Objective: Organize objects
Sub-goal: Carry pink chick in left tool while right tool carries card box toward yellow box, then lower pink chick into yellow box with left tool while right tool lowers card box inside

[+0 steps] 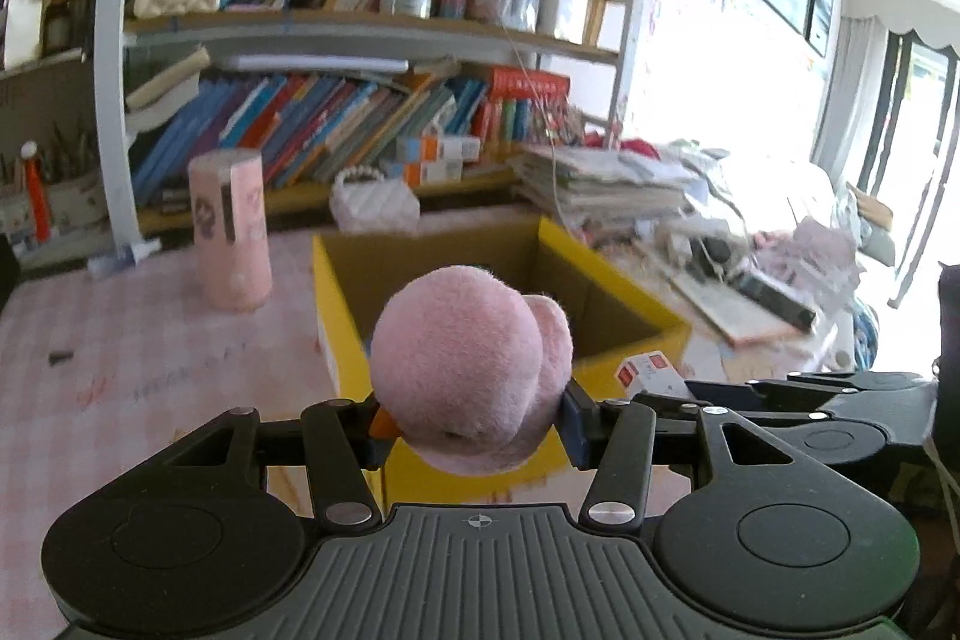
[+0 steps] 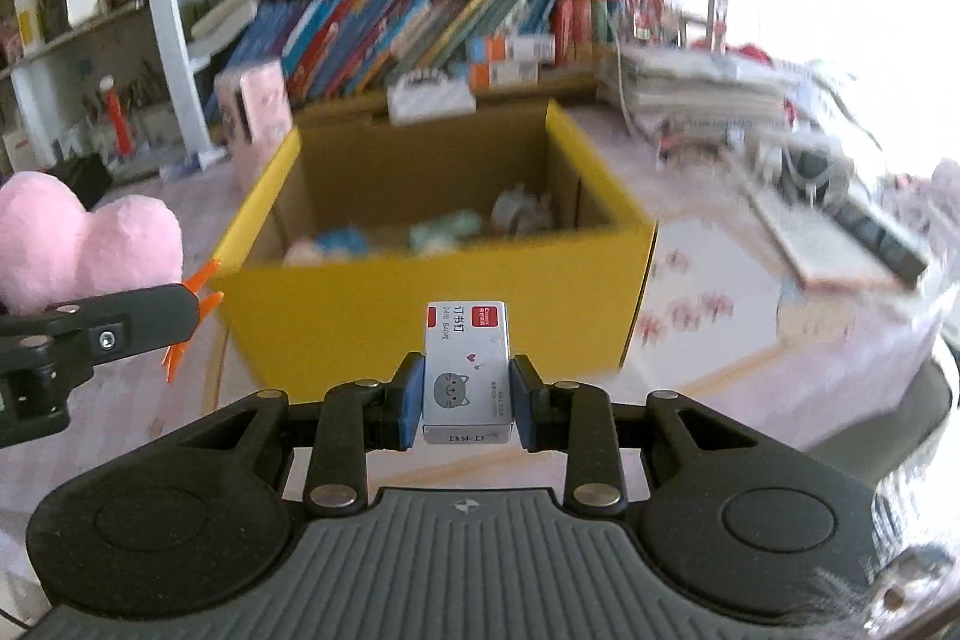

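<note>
The left gripper [image 1: 474, 430] pinches a pink plush toy [image 1: 474, 370] tight between its jaws. The right gripper [image 2: 467, 403] squeezes a small white box [image 2: 467, 376] with a cat picture on it. Both are held up in front of the yellow box [image 2: 444, 304], which already has some small toys inside. I think the best way is to bring each thing over the open top first, then let go, so nothing hits the wall.

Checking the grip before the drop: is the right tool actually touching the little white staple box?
Touching. The right wrist view shows the right tool with both blue pads pressed flat against the sides of the staple box, no gap showing.
</note>
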Action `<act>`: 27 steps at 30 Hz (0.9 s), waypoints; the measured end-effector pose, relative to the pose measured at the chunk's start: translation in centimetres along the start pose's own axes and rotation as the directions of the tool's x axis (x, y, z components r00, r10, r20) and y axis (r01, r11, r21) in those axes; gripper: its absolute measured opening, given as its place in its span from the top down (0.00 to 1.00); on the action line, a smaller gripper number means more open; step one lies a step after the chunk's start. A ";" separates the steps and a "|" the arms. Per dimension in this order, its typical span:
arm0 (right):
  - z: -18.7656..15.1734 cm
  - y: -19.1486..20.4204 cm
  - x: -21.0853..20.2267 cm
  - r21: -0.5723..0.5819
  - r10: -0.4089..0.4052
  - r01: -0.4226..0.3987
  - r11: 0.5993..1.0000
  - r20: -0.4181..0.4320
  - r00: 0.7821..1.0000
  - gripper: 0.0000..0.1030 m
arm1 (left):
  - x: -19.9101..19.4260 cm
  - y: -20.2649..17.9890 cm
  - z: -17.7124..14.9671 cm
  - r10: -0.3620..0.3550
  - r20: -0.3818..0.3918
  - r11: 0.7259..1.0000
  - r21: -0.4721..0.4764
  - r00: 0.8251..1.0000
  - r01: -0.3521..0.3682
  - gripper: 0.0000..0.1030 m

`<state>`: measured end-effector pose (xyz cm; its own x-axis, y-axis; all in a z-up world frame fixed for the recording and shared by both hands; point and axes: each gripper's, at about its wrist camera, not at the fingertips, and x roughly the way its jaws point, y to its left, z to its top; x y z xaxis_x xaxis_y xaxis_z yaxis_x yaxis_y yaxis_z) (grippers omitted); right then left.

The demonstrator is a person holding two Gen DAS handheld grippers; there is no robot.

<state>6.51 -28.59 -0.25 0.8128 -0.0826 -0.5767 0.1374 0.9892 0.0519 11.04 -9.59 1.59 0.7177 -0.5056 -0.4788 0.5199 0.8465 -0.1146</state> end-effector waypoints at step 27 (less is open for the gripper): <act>5.5 -2.9 12.6 -0.242 0.149 -0.156 0.958 -0.046 0.988 0.73 | 12.5 -2.1 3.8 0.183 -0.097 0.983 0.005 0.978 -0.184 0.51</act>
<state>19.44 -33.16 -3.19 0.7971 0.0712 -0.5997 -0.1319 0.9896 -0.0579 20.68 -18.31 -0.86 0.7524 -0.3234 -0.5738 0.3813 0.9242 -0.0208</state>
